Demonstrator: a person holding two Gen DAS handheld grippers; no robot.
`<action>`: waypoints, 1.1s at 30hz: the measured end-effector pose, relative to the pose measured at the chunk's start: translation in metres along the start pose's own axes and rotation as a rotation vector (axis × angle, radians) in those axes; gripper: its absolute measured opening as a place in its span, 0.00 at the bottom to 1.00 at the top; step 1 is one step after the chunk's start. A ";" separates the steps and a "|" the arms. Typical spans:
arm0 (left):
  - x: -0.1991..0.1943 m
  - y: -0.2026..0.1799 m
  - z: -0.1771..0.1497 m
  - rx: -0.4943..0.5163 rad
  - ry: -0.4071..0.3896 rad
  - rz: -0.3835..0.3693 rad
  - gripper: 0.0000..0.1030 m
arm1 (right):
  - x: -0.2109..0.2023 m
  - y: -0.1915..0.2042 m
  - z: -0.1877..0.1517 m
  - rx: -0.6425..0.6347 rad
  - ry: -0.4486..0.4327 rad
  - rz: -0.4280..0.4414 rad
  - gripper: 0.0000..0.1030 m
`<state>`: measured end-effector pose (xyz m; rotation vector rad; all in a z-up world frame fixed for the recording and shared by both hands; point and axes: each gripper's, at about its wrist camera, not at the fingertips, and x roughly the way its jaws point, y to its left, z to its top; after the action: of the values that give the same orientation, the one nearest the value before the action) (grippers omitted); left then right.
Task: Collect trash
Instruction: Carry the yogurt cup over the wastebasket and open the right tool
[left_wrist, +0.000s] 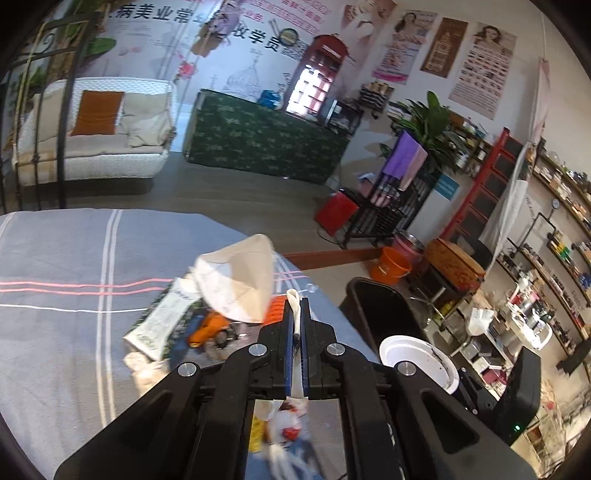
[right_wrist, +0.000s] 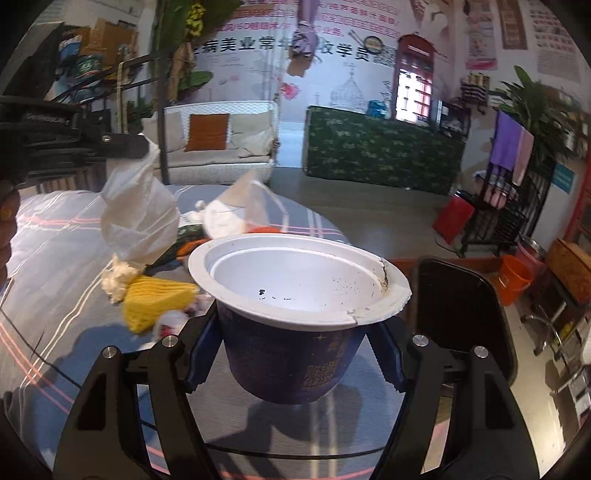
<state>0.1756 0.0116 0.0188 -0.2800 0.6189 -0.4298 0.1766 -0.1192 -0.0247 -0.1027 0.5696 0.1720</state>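
**Surfaces and stuffs, as seen from my claws**

My right gripper: matt black plastic arms, bright metal rivets, blue ribbed pads. Between them a noodle cup, glossy printed dark-blue wall, smooth white lining speckled with dark crumbs, paper-like rim cracked at three o'clock.

At nine o'clock of the cup, a thin white plastic bag, crinkled and half-translucent, hangs from my left gripper; below it a yellow wrapper, finely ribbed.

Tablecloth: woven cloth, matt grey with pink and white stripes.

Black bin at three o'clock: smooth plastic, faint sheen. Beyond, an orange bucket, glossy plastic.
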 end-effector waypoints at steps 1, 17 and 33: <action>0.003 -0.005 0.001 0.013 0.001 -0.004 0.04 | 0.001 -0.011 -0.001 0.018 0.002 -0.021 0.69; 0.045 -0.069 0.005 0.111 0.050 -0.126 0.04 | 0.072 -0.169 -0.011 0.272 0.165 -0.261 0.69; 0.068 -0.107 0.006 0.148 0.093 -0.165 0.04 | 0.135 -0.223 -0.044 0.328 0.326 -0.320 0.86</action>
<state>0.1972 -0.1132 0.0301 -0.1711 0.6542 -0.6474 0.3074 -0.3258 -0.1237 0.0994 0.8895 -0.2554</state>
